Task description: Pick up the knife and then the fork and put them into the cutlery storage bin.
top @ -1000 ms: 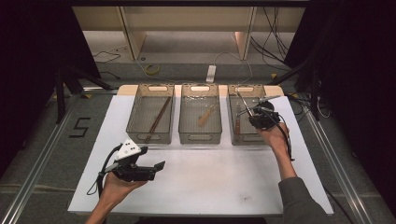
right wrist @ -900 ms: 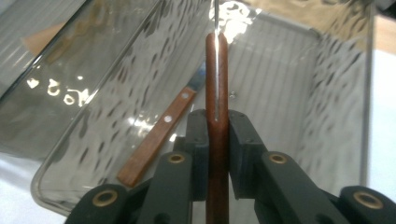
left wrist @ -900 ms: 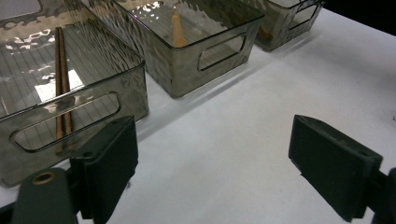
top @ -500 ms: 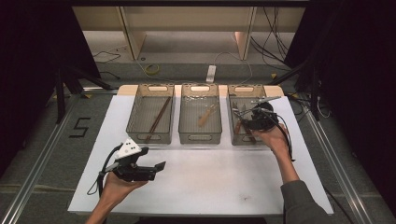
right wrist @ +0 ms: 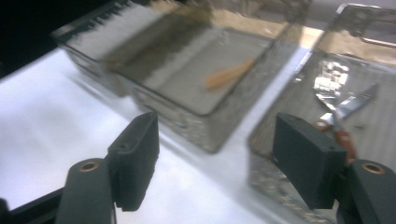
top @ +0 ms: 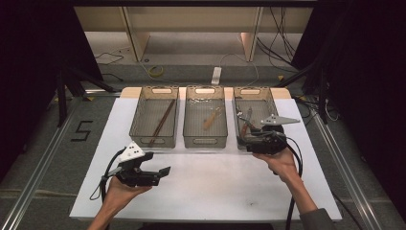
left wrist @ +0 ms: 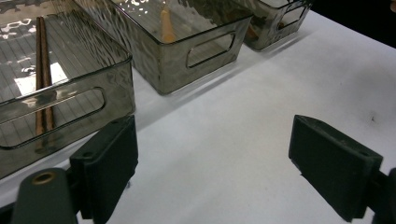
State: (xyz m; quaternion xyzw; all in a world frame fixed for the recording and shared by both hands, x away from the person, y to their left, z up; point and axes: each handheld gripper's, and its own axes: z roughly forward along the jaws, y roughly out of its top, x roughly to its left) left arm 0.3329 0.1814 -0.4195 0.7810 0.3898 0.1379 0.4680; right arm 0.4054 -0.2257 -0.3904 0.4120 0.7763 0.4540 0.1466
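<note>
Three clear bins stand in a row on the white table. The left bin holds brown chopsticks. A wooden utensil lies in the middle bin. A brown-handled knife rests in the right bin. My right gripper hovers at that bin's front edge; its jaws have just been opening and nothing is between them. My left gripper is open over bare table in front of the left bin.
Cables trail from both grippers toward the table's front edge. Beyond the bins are a shelf unit and floor cables. A wide strip of white table lies between the bins and the person's hands.
My right gripper has drawn back from over the right bin to its front edge, and its jaws have spread apart. The left gripper has not moved.
</note>
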